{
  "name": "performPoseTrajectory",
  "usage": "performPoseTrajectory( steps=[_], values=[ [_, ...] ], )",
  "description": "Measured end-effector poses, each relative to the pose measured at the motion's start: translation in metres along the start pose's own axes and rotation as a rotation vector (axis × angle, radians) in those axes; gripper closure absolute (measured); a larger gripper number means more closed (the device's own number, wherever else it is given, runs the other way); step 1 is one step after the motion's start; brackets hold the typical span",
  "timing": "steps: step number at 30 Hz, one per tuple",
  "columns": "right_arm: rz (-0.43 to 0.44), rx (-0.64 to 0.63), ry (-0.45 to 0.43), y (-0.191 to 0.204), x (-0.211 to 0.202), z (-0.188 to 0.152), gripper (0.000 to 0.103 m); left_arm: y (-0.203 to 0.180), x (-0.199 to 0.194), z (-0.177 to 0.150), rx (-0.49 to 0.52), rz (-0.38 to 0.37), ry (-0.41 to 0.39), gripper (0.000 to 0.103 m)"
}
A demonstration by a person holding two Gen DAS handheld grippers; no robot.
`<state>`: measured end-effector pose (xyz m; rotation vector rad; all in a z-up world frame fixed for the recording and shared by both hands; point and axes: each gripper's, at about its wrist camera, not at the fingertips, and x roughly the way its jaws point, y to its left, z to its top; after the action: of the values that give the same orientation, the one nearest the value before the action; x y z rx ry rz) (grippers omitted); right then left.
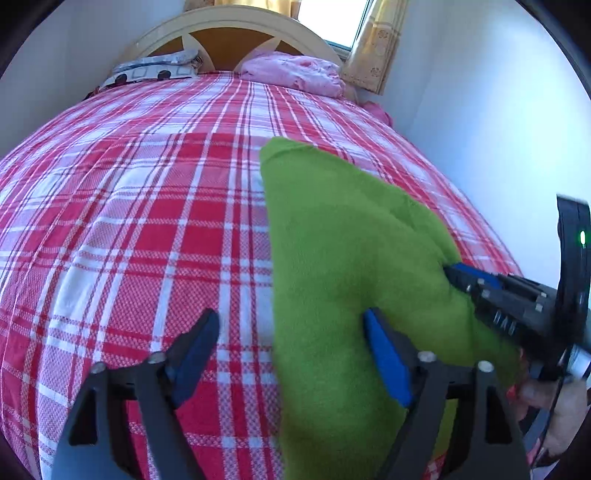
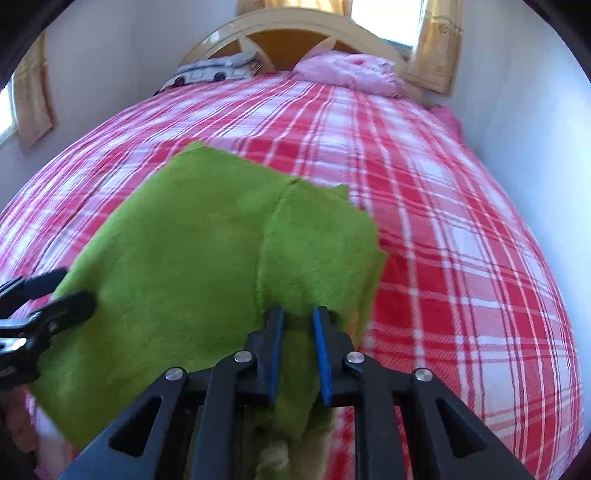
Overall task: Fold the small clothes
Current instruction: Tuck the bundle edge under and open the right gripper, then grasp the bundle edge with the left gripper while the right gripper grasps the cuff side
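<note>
green fleece garment | fuzzy, seam down the middle | near edge bunched and lifted, far part draped on bed

Open plaid bed stretches left and far of the green garment, free for a tool to pass. The far end is blocked by a patterned pillow, a pink bundle and the headboard; a wall closes the right side.
</note>
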<state>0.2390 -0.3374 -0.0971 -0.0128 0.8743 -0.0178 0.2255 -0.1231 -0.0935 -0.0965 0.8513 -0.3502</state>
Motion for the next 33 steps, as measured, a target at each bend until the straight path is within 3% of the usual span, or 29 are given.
performPoseTrajectory(
  steps=[2,6,9,13,16,18,20,21,25,29,33],
  values=[
    [0.030,0.068,-0.006,-0.011,0.006,0.002,0.087,0.001,0.003,-0.001,-0.018,-0.005,0.007,0.012],
    [0.009,0.041,-0.035,-0.007,0.016,0.006,0.087,-0.003,0.004,-0.004,-0.004,-0.002,0.003,0.012],
    [0.006,0.036,-0.073,-0.005,0.012,0.003,0.087,0.004,0.009,-0.004,-0.034,-0.016,0.018,0.001],
    [0.038,0.057,-0.141,-0.010,0.001,-0.005,0.084,0.008,0.010,-0.006,-0.057,-0.025,0.017,0.000],
    [-0.029,0.150,-0.289,-0.021,-0.035,-0.019,0.084,0.006,0.008,-0.008,-0.049,0.001,0.006,0.000],
    [0.007,0.262,-0.355,-0.037,-0.054,-0.032,0.080,0.007,0.008,-0.008,-0.051,0.001,0.008,0.000],
    [0.008,0.384,-0.294,-0.055,-0.055,-0.050,0.054,0.006,0.008,-0.008,-0.046,0.009,0.007,0.000],
    [0.019,0.429,-0.238,-0.062,-0.049,-0.058,0.050,0.005,0.008,-0.008,-0.045,0.013,0.006,0.000],
    [0.137,0.607,-0.158,-0.091,-0.034,-0.077,0.049,0.006,0.008,-0.008,-0.050,0.018,0.007,0.000],
    [0.122,0.585,-0.151,-0.086,-0.032,-0.074,0.049,0.007,0.002,-0.010,-0.047,0.010,0.021,0.000],
    [0.135,0.595,-0.154,-0.085,-0.031,-0.072,0.048,0.011,-0.013,-0.017,-0.029,-0.063,0.045,0.002]
  ],
)
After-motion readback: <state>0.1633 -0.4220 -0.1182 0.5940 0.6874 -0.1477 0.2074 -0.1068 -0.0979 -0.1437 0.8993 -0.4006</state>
